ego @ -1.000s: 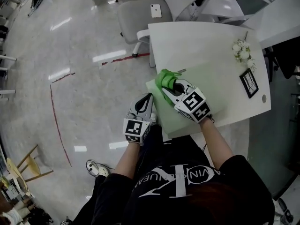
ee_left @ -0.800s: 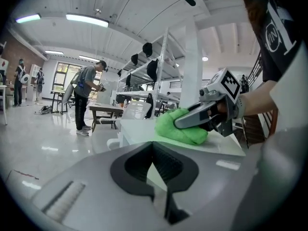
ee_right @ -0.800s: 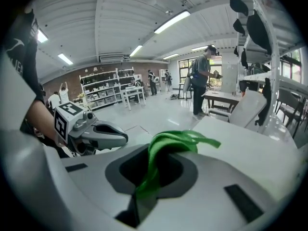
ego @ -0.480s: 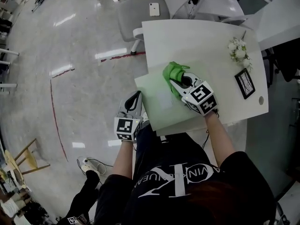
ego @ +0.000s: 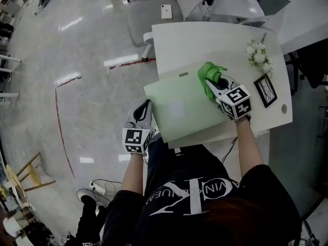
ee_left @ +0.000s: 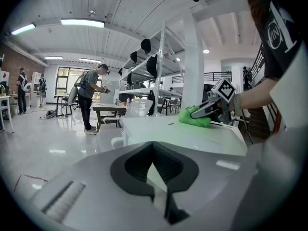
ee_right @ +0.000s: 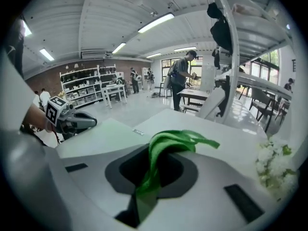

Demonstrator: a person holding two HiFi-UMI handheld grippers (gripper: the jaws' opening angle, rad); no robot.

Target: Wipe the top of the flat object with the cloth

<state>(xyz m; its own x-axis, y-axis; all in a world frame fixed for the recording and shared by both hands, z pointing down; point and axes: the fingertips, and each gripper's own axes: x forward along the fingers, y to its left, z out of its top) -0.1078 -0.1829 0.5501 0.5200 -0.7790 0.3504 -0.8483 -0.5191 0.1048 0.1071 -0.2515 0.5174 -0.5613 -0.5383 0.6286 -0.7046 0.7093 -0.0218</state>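
Two grippers are at work over a white table [ego: 205,40]. The right gripper [ego: 211,81] has its jaws clamped on a bright green cloth [ego: 209,72]. The right gripper view shows a strip of the fabric running down between them and the rest bunched out in front. The bunched cloth rests on the far right corner of the pale green flat sheet [ego: 164,99], which lies on the table with its left corner overhanging the table's left edge.

The left gripper [ego: 147,104] is held off the table over the glossy floor [ego: 77,86], with its tips right at the sheet's near left edge. Its own view shows the jaws drawn close together, with only a thin pale wedge between them. I cannot tell whether they nip the sheet's edge.

A small grey tag [ego: 183,74] lies on the table just beyond the sheet. A sprig of white flowers [ego: 256,53] and a small black picture frame [ego: 267,90] sit near the table's right side, apart from the sheet
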